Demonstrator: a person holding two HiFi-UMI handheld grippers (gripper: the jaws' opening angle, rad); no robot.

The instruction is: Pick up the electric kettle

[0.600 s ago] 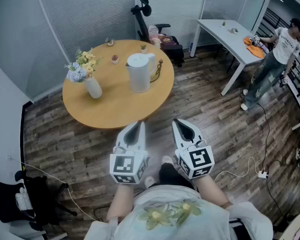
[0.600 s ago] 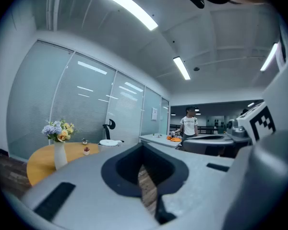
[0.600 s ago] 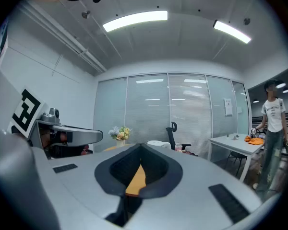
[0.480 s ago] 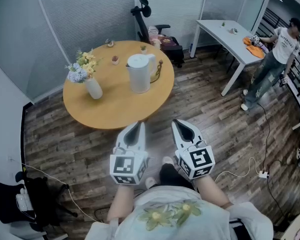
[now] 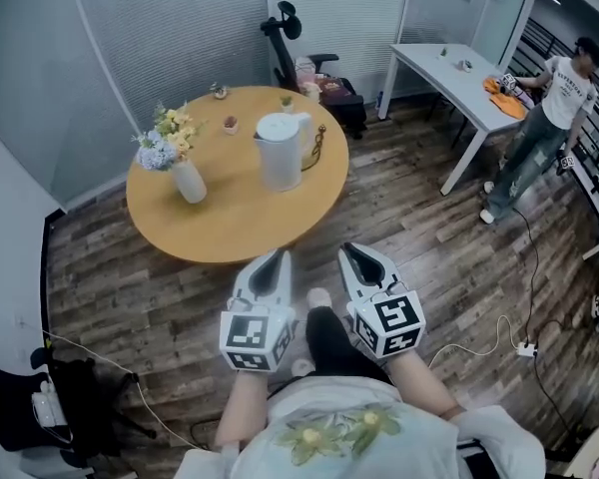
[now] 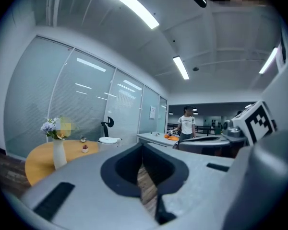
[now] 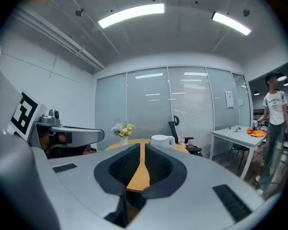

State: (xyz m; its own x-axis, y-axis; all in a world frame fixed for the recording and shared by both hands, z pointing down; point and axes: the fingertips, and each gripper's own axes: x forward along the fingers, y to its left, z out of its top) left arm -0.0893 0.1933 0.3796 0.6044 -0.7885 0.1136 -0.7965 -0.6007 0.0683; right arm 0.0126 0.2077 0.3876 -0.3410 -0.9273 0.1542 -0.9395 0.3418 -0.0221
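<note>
Head view: left claw [image 5: 274, 256] and right claw [image 5: 352, 252] clenched empty, we judge the stiff, slick, perhaps water-heavy electric kettle [image 5: 279, 153] best gripped by its handle [image 5: 302, 134].

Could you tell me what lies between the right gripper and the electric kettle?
Nothing stands between the right gripper and the electric kettle: only wooden floor and bare round table, in the head view.

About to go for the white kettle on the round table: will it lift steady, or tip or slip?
The electric kettle looks rigid and smooth-walled, so it should lift stiffly but might slip if pinched. It stands taller than wide, so a high nudge could tip it. Any water inside is hidden, so weight is uncertain.
</note>
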